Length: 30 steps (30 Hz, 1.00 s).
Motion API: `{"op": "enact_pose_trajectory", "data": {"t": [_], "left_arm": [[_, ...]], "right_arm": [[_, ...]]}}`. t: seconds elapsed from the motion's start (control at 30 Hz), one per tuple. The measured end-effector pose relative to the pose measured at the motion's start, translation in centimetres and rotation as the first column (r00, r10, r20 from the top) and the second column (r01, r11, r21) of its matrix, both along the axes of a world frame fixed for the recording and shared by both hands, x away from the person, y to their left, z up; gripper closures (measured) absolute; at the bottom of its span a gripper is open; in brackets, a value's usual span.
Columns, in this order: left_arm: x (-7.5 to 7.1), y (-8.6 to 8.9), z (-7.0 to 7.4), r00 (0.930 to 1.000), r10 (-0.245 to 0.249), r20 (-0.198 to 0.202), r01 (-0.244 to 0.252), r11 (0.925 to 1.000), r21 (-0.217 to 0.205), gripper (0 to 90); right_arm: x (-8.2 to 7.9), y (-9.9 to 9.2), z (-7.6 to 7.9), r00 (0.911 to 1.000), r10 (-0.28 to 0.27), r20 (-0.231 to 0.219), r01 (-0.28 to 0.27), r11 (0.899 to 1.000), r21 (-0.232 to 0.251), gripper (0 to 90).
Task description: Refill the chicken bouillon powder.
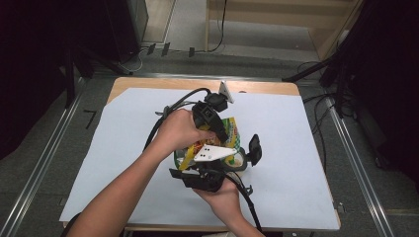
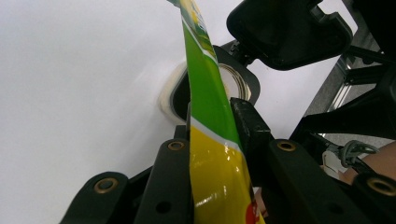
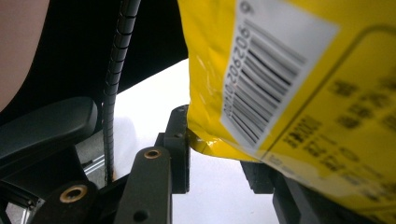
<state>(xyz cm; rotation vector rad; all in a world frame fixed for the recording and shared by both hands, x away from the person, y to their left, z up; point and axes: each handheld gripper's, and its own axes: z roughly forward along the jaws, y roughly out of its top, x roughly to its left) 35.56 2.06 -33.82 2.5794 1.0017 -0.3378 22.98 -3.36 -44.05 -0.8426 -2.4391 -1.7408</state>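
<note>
A yellow and green snack bag [image 1: 228,132] is held up over the middle of the white sheet, between both hands. My left gripper [image 1: 216,129] comes in from the far side, its jaws closed on the bag's green and yellow edge [image 2: 210,140]; the left gripper [image 2: 212,122] pinches it flat. My right gripper [image 1: 200,170], under its grey three-cornered plate, holds the bag from the near side. In the right gripper view the bag's yellow barcode corner [image 3: 261,93] sits between the jaws of the right gripper [image 3: 219,151]; the bag hides the right jaw.
Below the bag a round whitish roll in a black frame [image 1: 238,160] lies on the white sheet [image 1: 123,148], with a black paddle-shaped part [image 1: 254,148] beside it. Cables trail from both grippers. The wooden table's edges [image 1: 257,87] border the sheet; floor and metal rails lie around.
</note>
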Motion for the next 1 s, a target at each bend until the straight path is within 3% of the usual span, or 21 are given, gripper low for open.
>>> {"op": "enact_pose_trajectory", "data": {"t": [0.77, 1.0], "left_arm": [[0.0, 0.0, 0.0, 1.0000, 0.001, 0.004, -0.001, 1.0000, -0.002, 78.0], [0.0, 0.1, 1.2, 0.9996, 0.010, 0.025, -0.009, 0.9998, -0.016, 77.9]], "right_arm": [[0.0, 0.0, 0.0, 1.0000, -0.003, 0.001, 0.003, 1.000, -0.001, 67.7], [0.2, -0.1, 0.8, 0.9998, -0.001, 0.020, 0.001, 1.000, 0.005, 67.5]]}}
